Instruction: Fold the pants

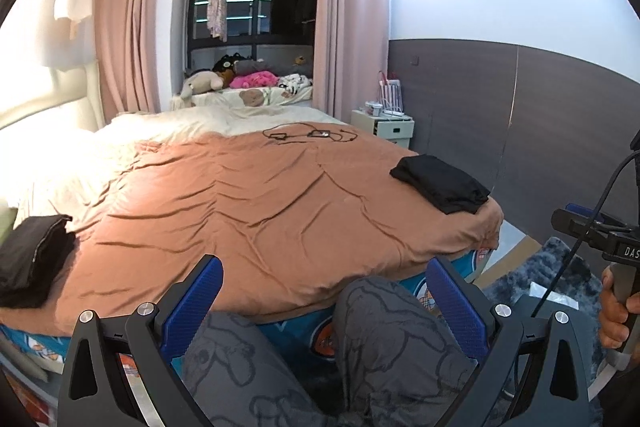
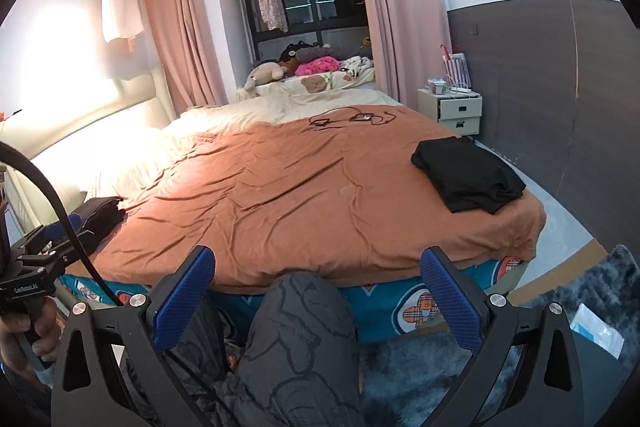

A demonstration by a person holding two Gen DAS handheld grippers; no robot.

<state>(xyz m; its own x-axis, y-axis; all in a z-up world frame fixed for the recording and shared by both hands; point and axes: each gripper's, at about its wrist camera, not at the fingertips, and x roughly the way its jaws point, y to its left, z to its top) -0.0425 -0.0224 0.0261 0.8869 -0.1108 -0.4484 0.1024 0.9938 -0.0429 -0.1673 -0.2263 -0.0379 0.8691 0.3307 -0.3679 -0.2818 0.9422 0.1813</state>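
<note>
A folded black pair of pants (image 1: 440, 183) lies on the right corner of the orange bedspread (image 1: 260, 199); it also shows in the right wrist view (image 2: 468, 175). A second dark folded garment (image 1: 32, 255) lies at the bed's left edge, seen too in the right wrist view (image 2: 100, 215). My left gripper (image 1: 324, 275) is open and empty, held off the bed's front edge above the person's knees. My right gripper (image 2: 316, 267) is open and empty, also in front of the bed.
Black cables (image 1: 308, 134) lie at the far side of the orange bedspread (image 2: 300, 187). A white nightstand (image 2: 460, 109) stands at the back right. Plush toys (image 1: 224, 79) crowd the window ledge. The person's grey patterned legs (image 2: 296, 339) and a blue rug (image 2: 560, 307) are below.
</note>
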